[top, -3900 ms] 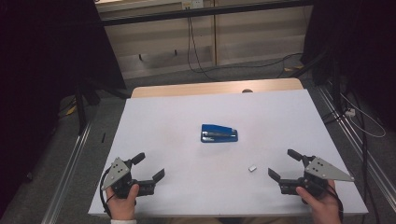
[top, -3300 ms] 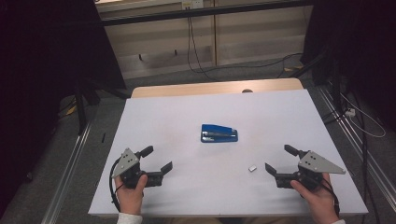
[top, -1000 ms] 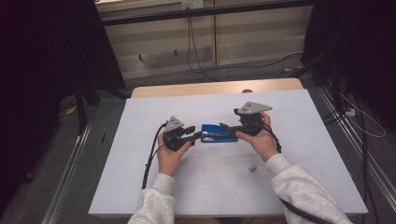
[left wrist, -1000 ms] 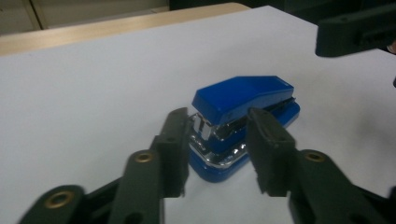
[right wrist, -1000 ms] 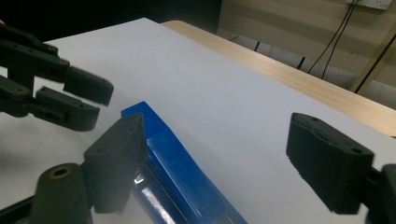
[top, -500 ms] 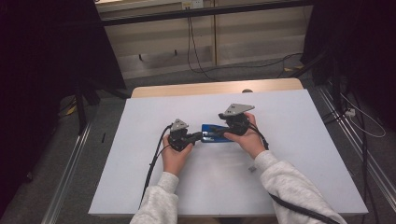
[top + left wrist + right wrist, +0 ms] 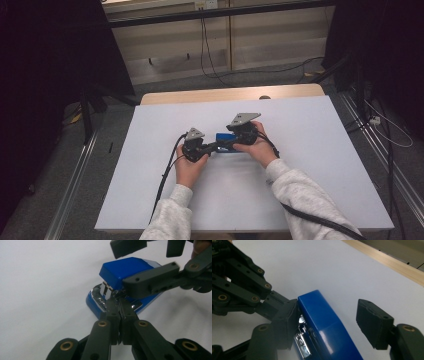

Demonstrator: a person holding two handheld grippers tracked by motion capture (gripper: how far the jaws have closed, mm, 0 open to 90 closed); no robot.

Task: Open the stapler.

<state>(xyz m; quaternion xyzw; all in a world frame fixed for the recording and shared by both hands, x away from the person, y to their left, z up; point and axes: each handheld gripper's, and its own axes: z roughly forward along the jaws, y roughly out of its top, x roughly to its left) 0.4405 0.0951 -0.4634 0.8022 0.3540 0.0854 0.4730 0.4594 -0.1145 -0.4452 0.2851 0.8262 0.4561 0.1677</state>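
A blue stapler (image 7: 226, 136) lies flat in the middle of the white table. My left gripper (image 7: 221, 145) comes at its left end, and in the left gripper view its jaws (image 7: 118, 301) are shut with their tips pushed into the stapler's (image 7: 125, 267) mouth, against the shiny metal plate. Whether they pinch any part there, I cannot tell. My right gripper (image 7: 233, 140) comes over from the right, its jaws astride the blue top (image 7: 319, 320) after having just been closing. One of its pads (image 7: 287, 315) touches the stapler's side; the other pad (image 7: 373, 323) stands off it with a gap.
The white table top (image 7: 150, 175) has a wooden far edge (image 7: 200, 96). The left gripper's black cable (image 7: 165, 180) trails along the left forearm to the near edge. Behind the table are floor cables (image 7: 215, 65) and dark stands.
Both hands came in from the table's near corners to the stapler. Over the last second the right gripper slid left and down over the stapler, and the left jaws closed at its mouth.
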